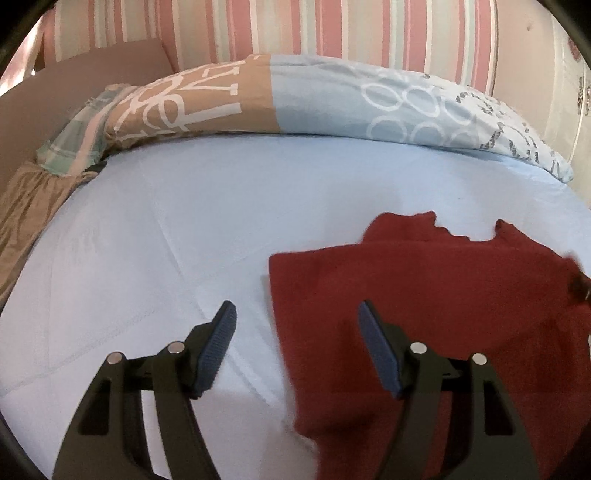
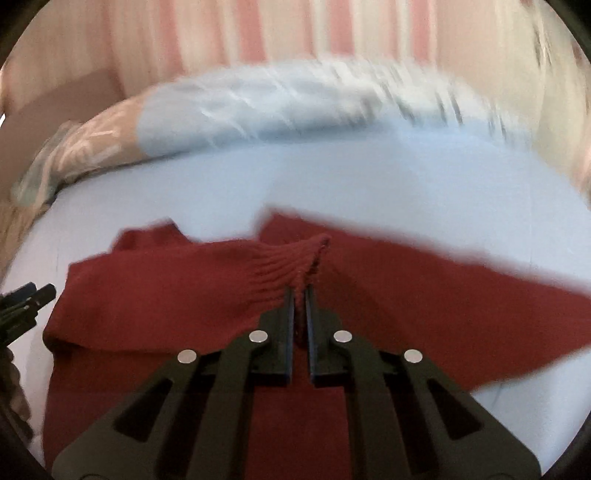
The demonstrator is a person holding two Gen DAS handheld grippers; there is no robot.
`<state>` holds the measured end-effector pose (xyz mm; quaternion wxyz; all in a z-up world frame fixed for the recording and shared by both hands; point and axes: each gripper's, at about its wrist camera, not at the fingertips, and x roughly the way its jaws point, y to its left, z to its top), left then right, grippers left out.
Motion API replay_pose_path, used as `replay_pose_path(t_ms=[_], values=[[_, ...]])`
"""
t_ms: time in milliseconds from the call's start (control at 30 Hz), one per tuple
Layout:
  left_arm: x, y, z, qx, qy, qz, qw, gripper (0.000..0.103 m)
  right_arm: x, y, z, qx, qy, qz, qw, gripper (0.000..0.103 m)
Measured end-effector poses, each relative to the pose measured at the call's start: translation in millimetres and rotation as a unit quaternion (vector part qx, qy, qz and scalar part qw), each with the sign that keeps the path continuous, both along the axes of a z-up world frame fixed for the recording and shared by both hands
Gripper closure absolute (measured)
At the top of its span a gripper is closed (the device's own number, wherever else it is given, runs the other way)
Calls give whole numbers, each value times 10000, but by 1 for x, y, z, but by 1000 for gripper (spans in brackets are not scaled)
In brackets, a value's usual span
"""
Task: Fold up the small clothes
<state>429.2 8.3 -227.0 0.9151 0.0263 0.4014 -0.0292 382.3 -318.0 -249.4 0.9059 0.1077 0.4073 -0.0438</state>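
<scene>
A dark red knitted sweater point(image 1: 424, 314) lies on the light blue bed sheet point(image 1: 203, 221). My left gripper point(image 1: 297, 314) is open and empty, hovering over the sweater's left edge, one finger over the sheet and one over the cloth. In the right wrist view my right gripper point(image 2: 300, 295) is shut on the ribbed cuff point(image 2: 295, 258) of a sleeve of the sweater point(image 2: 147, 295), lifted over the sweater's body. The left gripper's fingertips point(image 2: 33, 291) show at that view's left edge. The right wrist view is blurred.
A folded duvet point(image 1: 332, 103) in tan and pale blue lies along the far side of the bed, against a pink striped wall point(image 1: 332, 29). A checked cloth point(image 1: 81, 136) and a tan bed skirt point(image 1: 29, 206) are at the left.
</scene>
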Motion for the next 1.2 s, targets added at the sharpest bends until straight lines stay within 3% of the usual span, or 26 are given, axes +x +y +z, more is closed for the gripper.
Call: replay_pose_path(t_ms=[167,433,533,600,733,900,1000,1067,1100,1200], values=[[-1,-16,-3,149,64,-136,9998,34,-5,-14,-15,110,113,147,9998,97],[7,1,-6,129,203,50,9997,34,-4,-4,14,311,-242,433,9983,97],[8,16,-6,71,251,190,9995,34,9,-16,22,439,-270,201,9985,97],[9,20,-8,38,306,228,9993,34,21,-30,10,577,-4,5,9983,97],[6,12,-10,148,277,95,9995,34,27,-30,-18,168,488,-33,9987,94],[7,-7,-14,121,285,-102,9995,34,16,-28,-12,-82,397,-109,9991,86],[8,-20,-13,126,230,-212,9994,34,2,-21,6,-180,-2,-129,9998,83],[11,-29,-13,116,228,-289,9993,34,-3,-11,12,-386,-191,-49,9991,73],[12,-32,-13,120,233,-307,9992,34,-2,-2,11,-491,-211,86,9985,67],[17,-43,-17,178,303,-350,9988,34,10,11,-6,-713,122,289,9970,68]])
